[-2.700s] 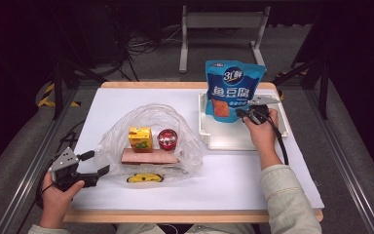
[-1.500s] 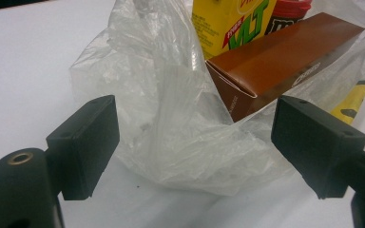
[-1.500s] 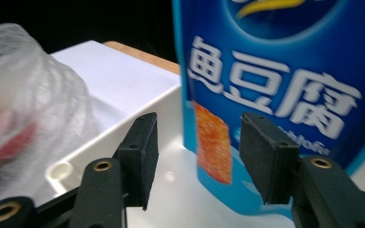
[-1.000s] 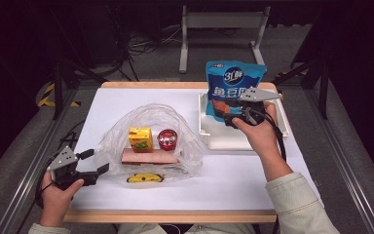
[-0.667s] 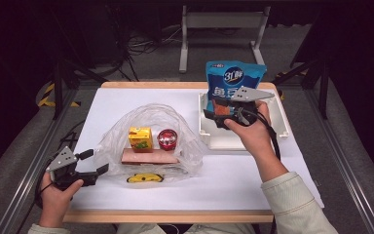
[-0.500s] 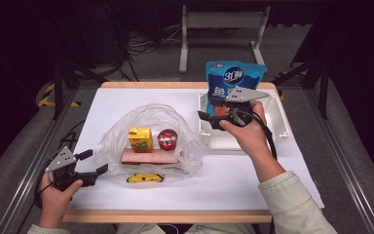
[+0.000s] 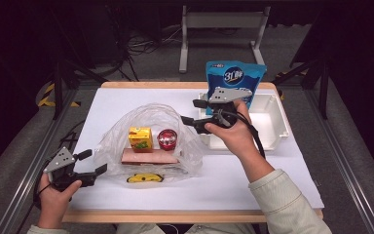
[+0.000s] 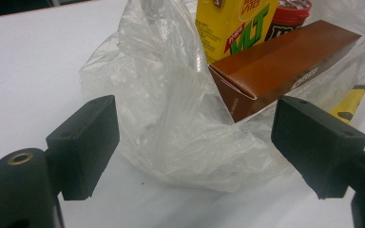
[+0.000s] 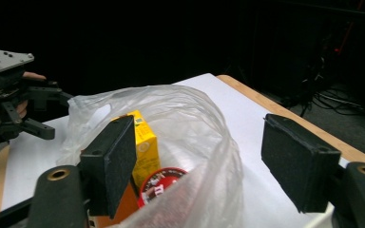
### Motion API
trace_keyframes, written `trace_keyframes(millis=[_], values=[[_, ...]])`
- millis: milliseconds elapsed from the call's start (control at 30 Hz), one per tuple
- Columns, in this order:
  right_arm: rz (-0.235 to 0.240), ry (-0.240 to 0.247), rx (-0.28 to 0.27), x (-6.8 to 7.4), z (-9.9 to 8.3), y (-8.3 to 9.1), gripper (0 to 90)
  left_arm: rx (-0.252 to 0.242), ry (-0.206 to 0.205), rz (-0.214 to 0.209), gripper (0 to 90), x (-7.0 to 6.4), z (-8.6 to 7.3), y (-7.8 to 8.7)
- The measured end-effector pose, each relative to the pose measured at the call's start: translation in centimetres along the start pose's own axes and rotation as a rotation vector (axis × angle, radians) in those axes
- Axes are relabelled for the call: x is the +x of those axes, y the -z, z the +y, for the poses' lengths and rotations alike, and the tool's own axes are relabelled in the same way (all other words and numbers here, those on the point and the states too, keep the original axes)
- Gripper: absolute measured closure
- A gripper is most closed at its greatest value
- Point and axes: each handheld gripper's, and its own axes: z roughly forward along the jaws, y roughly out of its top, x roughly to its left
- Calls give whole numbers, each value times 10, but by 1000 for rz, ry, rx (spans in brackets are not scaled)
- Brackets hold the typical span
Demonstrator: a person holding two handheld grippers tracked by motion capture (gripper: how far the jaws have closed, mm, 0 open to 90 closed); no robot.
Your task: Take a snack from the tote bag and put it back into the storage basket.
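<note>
Right tongs (image 7: 191,111) moved off blue pouch (image 7: 235,77), bag (image 8: 180,128) creases close-up

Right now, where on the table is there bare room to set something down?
Free: the far left corner behind the plastic bag, the near right stretch in front of the white tray, and the tray's right half. Crowded: the middle, where the bag holds the yellow carton, red can and brown box, with both claws close by.

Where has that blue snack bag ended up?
In the high view the blue snack bag stands upright at the far end of the white bin, on the table's right side, just behind the open right gripper.
</note>
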Motion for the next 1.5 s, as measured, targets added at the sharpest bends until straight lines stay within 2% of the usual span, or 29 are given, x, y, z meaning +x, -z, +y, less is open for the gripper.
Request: trace_keyframes(millis=[467, 900, 1200, 1500], values=[[95, 13, 11, 19, 13, -28, 250, -1, -7, -3, 167, -1, 1, 1], [149, 38, 7, 41, 21, -58, 251, -2, -11, -3, 167, -1, 1, 2], [181, 43, 26, 49, 20, -77, 254, 1, -15, -5, 167, -1, 1, 2], [203, 39, 54, 50, 15, -96, 241, -1, -11, -7, 166, -1, 0, 1]])
